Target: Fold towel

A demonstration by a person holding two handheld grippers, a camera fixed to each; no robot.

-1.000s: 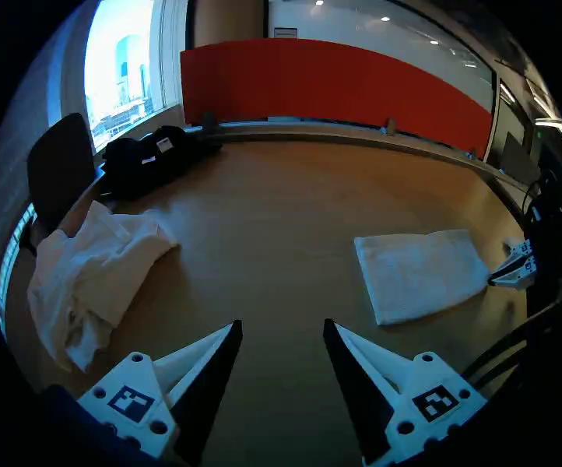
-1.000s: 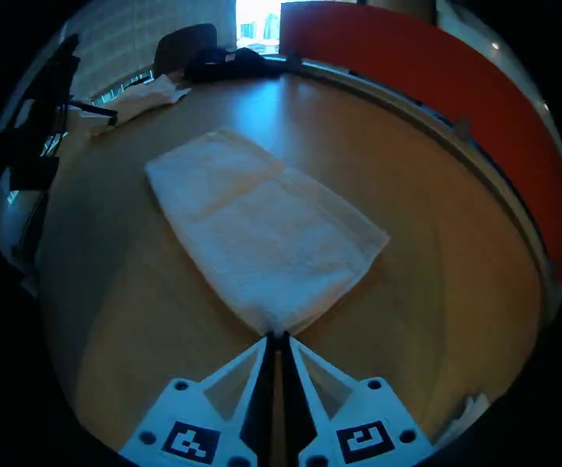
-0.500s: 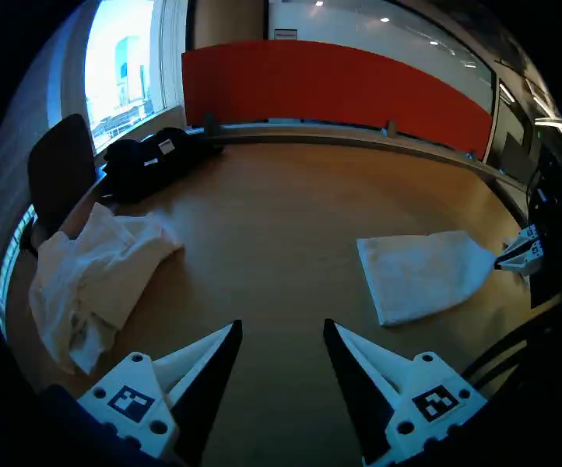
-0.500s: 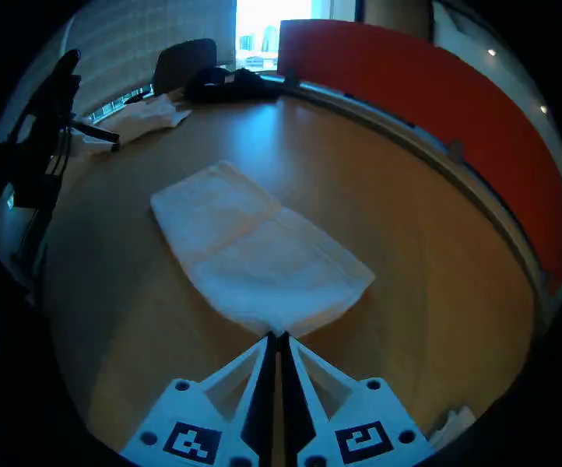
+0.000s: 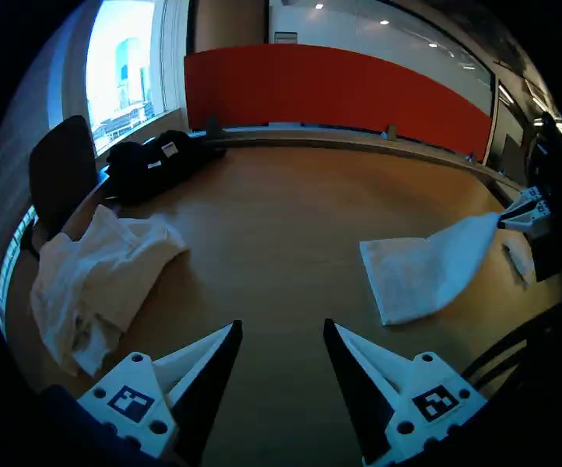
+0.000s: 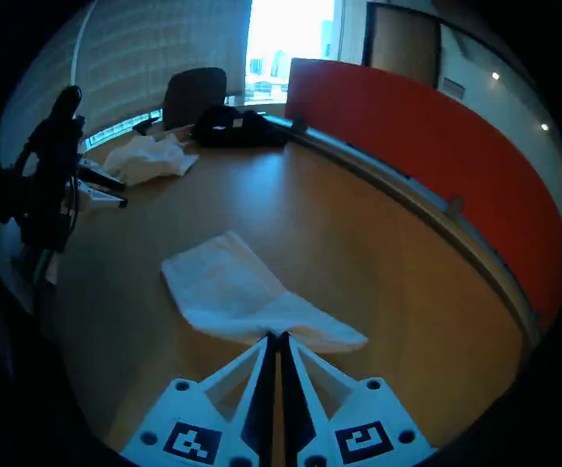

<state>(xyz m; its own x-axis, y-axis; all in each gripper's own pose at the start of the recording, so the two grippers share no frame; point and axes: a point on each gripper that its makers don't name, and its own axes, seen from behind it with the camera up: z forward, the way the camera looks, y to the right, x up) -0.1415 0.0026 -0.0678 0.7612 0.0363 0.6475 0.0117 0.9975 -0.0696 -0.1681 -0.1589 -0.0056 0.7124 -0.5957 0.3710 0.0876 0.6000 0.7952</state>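
Note:
A white towel [image 5: 421,268] lies on the wooden table [image 5: 281,226], its right corner pulled up off the surface. My right gripper [image 5: 518,218] is shut on that raised corner. In the right gripper view the towel [image 6: 234,292] hangs from the closed fingertips of the right gripper [image 6: 276,339] down to the table [image 6: 335,226]. My left gripper [image 5: 279,331] hovers open over bare wood near the table's front, well left of the towel, with nothing between its fingers. The left gripper [image 6: 102,191] also appears far off at the left, held by a person.
A crumpled pile of white cloth [image 5: 98,276] lies at the table's left. A black bag [image 5: 152,159] sits by the window, next to a dark chair [image 5: 55,167]. A red partition [image 5: 335,82] runs along the table's far edge. A small white scrap [image 5: 521,257] lies beside the towel.
My right gripper has risen with the towel's corner, peeling that end off the table. The left gripper has stayed where it was, still open.

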